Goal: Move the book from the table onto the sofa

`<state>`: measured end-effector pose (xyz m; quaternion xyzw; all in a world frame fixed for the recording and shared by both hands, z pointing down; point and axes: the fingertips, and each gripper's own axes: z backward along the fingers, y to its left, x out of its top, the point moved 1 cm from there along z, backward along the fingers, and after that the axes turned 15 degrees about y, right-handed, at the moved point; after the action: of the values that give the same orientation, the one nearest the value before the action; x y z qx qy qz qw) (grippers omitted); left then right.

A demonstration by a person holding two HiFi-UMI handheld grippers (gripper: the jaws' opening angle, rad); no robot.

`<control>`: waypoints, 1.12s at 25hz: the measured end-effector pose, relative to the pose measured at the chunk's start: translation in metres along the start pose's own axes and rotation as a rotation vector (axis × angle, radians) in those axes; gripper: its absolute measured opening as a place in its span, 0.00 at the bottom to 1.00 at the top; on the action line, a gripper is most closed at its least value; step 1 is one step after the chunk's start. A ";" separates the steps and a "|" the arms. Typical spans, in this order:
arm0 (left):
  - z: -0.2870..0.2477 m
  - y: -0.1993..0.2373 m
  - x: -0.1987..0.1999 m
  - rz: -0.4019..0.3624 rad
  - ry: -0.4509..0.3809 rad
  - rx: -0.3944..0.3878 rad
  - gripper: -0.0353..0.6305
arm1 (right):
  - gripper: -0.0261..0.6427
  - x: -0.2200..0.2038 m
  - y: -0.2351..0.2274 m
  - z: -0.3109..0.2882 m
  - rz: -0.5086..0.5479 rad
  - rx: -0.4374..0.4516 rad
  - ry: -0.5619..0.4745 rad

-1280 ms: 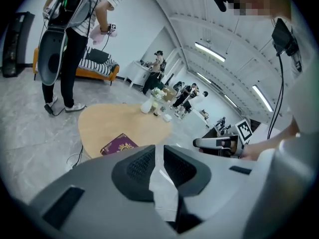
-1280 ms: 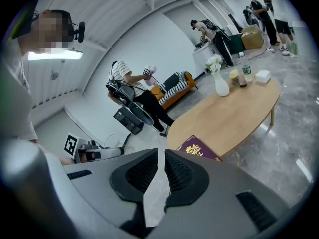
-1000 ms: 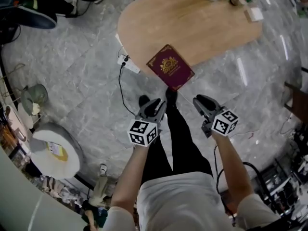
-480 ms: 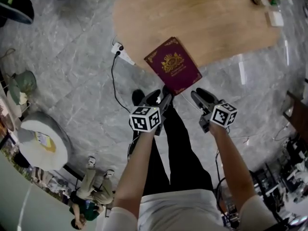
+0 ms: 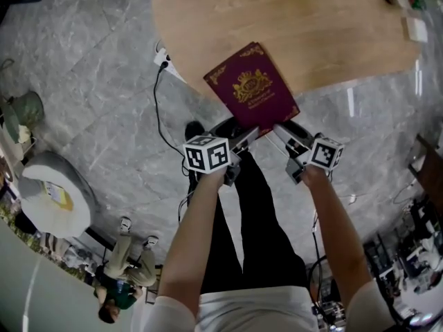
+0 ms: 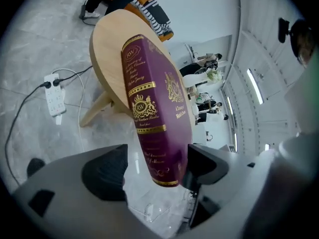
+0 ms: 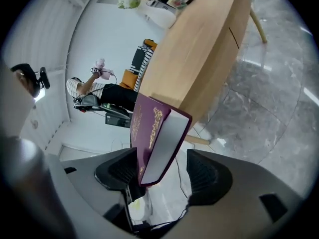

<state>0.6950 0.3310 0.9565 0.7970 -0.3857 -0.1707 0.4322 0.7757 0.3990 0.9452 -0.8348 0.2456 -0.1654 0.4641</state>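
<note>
A thick maroon book point(image 5: 252, 88) with gold print lies on the oval wooden table point(image 5: 291, 19), its near end jutting over the table's edge. My left gripper point(image 5: 235, 127) stands at the book's near left corner and my right gripper point(image 5: 293, 134) at its near right corner. In the left gripper view the book's point(image 6: 154, 113) spine corner sits between the wide jaws of the left gripper point(image 6: 157, 171), with a gap on the left side. The right gripper view shows the page-edge corner point(image 7: 157, 133) inside the right gripper point(image 7: 162, 176), the right pad apart. Both pairs of jaws have just been opening.
A white power strip point(image 5: 166, 61) with a black cable lies on the grey stone floor under the table's left end. A grey round seat point(image 5: 52, 199) stands at the left. Small items point(image 5: 415, 30) sit on the table's far right. My black-trousered legs point(image 5: 256, 206) stand below.
Both grippers have moved up the picture from well short of the book to its near corners. Their jaws have spread wider and now straddle the book.
</note>
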 end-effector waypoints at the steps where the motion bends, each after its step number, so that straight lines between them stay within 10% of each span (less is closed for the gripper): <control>1: -0.003 -0.001 0.003 0.013 -0.006 -0.028 0.60 | 0.51 0.002 0.000 -0.002 -0.010 0.016 -0.002; 11: -0.025 -0.020 0.005 0.140 0.031 -0.327 0.47 | 0.53 0.000 -0.001 -0.016 -0.093 0.132 0.034; 28: 0.062 -0.070 0.005 0.024 -0.060 -0.388 0.39 | 0.53 -0.011 0.094 -0.014 0.014 0.192 0.086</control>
<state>0.6933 0.3159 0.8637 0.6887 -0.3677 -0.2604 0.5680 0.7358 0.3534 0.8716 -0.7770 0.2541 -0.2208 0.5320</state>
